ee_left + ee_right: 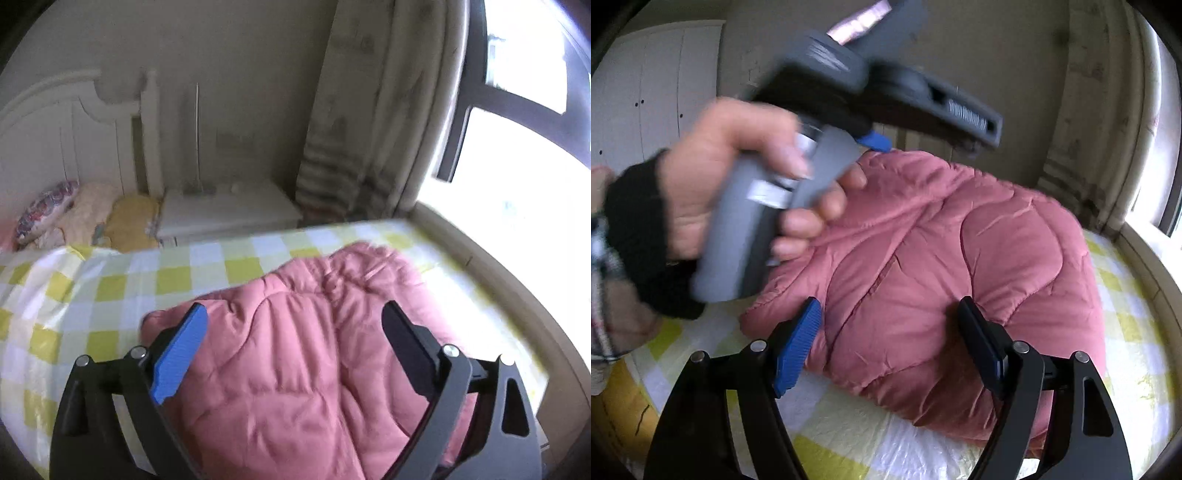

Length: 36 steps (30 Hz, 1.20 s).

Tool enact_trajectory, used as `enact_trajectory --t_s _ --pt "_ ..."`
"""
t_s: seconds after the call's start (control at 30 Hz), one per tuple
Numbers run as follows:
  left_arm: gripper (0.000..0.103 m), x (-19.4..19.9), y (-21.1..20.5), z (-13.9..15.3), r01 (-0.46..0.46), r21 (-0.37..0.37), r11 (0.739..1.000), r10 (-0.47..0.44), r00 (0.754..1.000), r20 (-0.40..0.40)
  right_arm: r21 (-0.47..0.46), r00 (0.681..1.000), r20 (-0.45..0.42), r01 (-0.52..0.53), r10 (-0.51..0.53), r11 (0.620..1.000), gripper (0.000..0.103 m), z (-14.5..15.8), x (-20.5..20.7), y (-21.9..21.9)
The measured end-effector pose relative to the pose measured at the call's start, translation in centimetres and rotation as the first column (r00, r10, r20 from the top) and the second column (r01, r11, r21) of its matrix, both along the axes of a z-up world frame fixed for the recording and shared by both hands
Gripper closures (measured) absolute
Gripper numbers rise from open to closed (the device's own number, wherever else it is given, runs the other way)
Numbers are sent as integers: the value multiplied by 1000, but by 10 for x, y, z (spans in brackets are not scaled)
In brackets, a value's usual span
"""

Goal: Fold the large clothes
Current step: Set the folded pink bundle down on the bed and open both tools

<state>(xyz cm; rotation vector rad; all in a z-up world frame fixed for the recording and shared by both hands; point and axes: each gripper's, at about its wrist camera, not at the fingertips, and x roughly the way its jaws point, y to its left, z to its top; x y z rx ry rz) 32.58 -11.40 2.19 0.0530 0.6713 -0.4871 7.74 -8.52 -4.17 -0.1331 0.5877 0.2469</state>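
Observation:
A pink quilted jacket lies bunched and partly folded on a surface covered in a yellow-and-white checked cloth. My left gripper hovers over the jacket's near part, open, with nothing clamped between its blue pad and black finger. In the right wrist view the jacket fills the middle. My right gripper stands open over its near folded edge, puffy fabric bulging between the fingers without being pinched. A person's hand in a dark cuff grips the left gripper's grey handle above the jacket's far left side.
A white headboard with patterned and yellow pillows stands at the far left, beside a white nightstand. A striped curtain and a bright window are on the right. Checked cloth shows in front of the jacket.

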Motion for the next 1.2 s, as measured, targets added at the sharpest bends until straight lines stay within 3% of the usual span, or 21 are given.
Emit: enact_trajectory --t_s 0.03,0.1,0.23,0.4,0.6,0.7,0.8,0.87,0.93,1.0,1.03,1.1,1.2 --pt "5 22 -4 -17 -32 28 999 33 999 -42 -3 1000 -10 -2 2 1000 27 -5 3 0" --pt "2 36 26 -57 -82 78 994 91 988 -123 -24 1000 -5 -16 16 1000 27 -11 3 5" --pt "2 70 66 -88 -120 -82 989 91 953 -290 -25 1000 -15 -21 20 999 23 -11 10 11" --pt "2 72 67 -88 -124 -59 990 103 954 -282 -13 999 -25 -25 25 1000 20 -11 12 12" --pt "2 43 79 -71 -153 -22 988 143 958 -248 41 996 -59 -60 62 997 20 3 6 -1" --pt "2 12 93 -38 -249 -3 969 246 962 -120 83 993 -48 -107 111 991 19 18 -18 -16" --pt "2 -34 110 0 -283 -9 959 283 958 34 99 994 -24 -103 106 990 9 36 -44 -35" --pt "2 -77 120 29 -318 19 948 310 934 176 105 997 31 -67 65 992 8 54 -64 -52" --pt "2 -123 127 52 -376 69 924 337 886 318 119 996 89 -30 20 992 7 72 -81 -66" --pt "2 -161 131 67 -420 92 903 351 843 407 143 989 142 10 -31 990 6 86 -96 -80" --pt "2 -188 135 71 -454 102 885 368 817 444 155 986 158 30 -54 987 6 91 -100 -87" --pt "2 -215 138 73 -491 119 863 390 798 460 187 977 184 76 -111 979 6 98 -110 -97" --pt "2 -253 144 65 -454 87 887 381 823 421 208 969 184 127 -166 970 6 90 -120 -103"
